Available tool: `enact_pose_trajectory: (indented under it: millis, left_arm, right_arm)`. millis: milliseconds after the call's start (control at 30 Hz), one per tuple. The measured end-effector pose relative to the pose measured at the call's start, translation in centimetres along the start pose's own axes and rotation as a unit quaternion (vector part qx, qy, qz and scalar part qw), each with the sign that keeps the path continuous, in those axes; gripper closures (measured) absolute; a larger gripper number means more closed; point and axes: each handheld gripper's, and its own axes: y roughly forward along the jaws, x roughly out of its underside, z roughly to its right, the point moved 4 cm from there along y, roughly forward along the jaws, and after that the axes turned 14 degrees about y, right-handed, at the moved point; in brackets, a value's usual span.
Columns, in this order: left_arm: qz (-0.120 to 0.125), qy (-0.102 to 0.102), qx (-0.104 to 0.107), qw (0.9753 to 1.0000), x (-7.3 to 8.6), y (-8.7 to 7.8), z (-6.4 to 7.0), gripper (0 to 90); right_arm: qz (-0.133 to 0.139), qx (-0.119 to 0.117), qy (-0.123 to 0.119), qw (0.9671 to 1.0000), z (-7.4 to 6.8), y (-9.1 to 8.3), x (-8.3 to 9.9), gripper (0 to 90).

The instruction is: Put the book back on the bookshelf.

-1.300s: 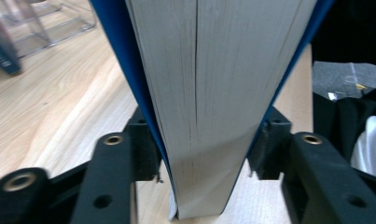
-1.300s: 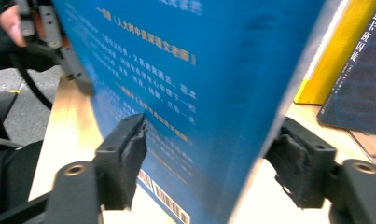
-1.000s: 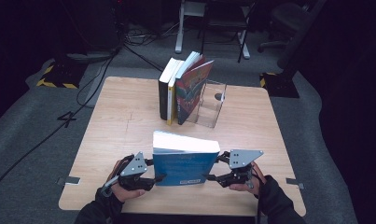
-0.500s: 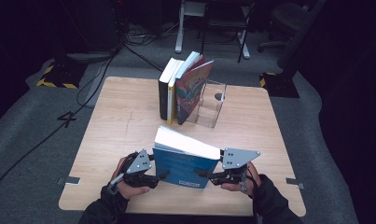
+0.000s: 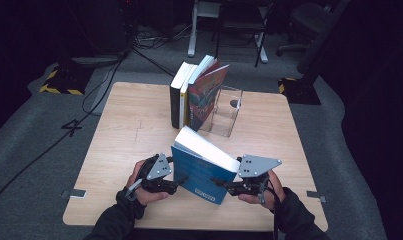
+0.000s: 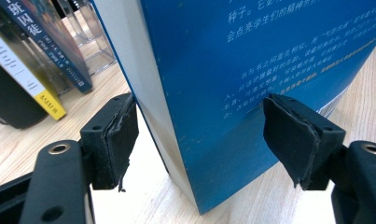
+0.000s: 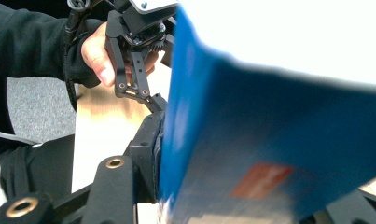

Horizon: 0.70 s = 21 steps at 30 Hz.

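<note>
I hold the blue book (image 5: pixel 201 167) tilted near the worktop's (image 5: pixel 129 130) near edge, one lower corner apparently touching the wood. My right gripper (image 5: pixel 224 184) is clamped on its right edge to carry the weight. My left gripper's (image 5: pixel 176 181) jaws stand apart, straddling the other edge, one pad just touching the cover, steadying it. Beyond stands the row of books (image 5: pixel 191 95), near the far edge.
</note>
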Motion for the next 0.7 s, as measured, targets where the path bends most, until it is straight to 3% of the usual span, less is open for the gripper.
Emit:
enact_pose_trajectory:
  millis: [100,133,200,300,700]
  left_arm:
    - [0.003,-0.004,0.002,1.0000,0.0,0.1,0.0,26.8]
    - [0.003,-0.004,0.000,1.0000,0.0,0.1,0.1,26.8]
    - [0.003,-0.004,-0.001,1.0000,0.0,0.1,0.1,26.8]
    - [0.007,-0.010,-0.007,0.9999,0.1,0.1,0.3,26.1]
    - [0.015,-0.015,-0.020,0.9996,0.0,0.4,0.6,26.1]
  right_arm:
    - [-0.003,-0.001,0.004,1.0000,0.0,-0.3,-0.4,50.8]
    - [-0.001,-0.005,0.020,0.9998,0.1,-0.8,-1.0,50.9]
    - [-0.005,-0.004,0.025,0.9997,0.1,-0.8,-1.2,50.9]
    - [-0.028,0.008,0.028,0.9992,-0.1,-0.6,-2.0,50.9]
    - [-0.028,0.031,0.046,0.9981,0.0,0.2,-2.8,54.1]
